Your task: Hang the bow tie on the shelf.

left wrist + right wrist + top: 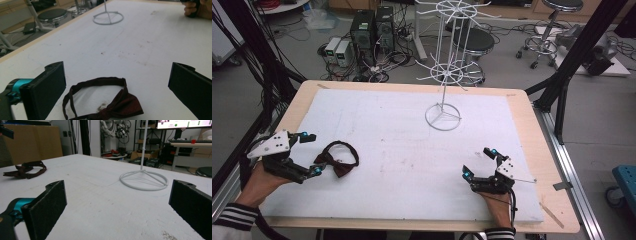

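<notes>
A dark maroon bow tie (338, 160) with its looped strap lies flat on the white mat at the left. My left gripper (311, 153) is open just left of it, jaws set wide on either side. In the left gripper view the bow tie (110, 105) rests between and just ahead of the black jaws. My right gripper (478, 163) is open near the mat's front right, with nothing between its jaws. A white wire display stand (443, 75) rises at the back middle, its ring base (143, 180) on the mat. The bow tie (25, 171) appears far left in the right gripper view.
The white mat (412, 150) covers most of the wooden table (532, 150). Black frame posts (579, 50) stand at the right and left edges. Stools, computers and cables are on the floor beyond the table.
</notes>
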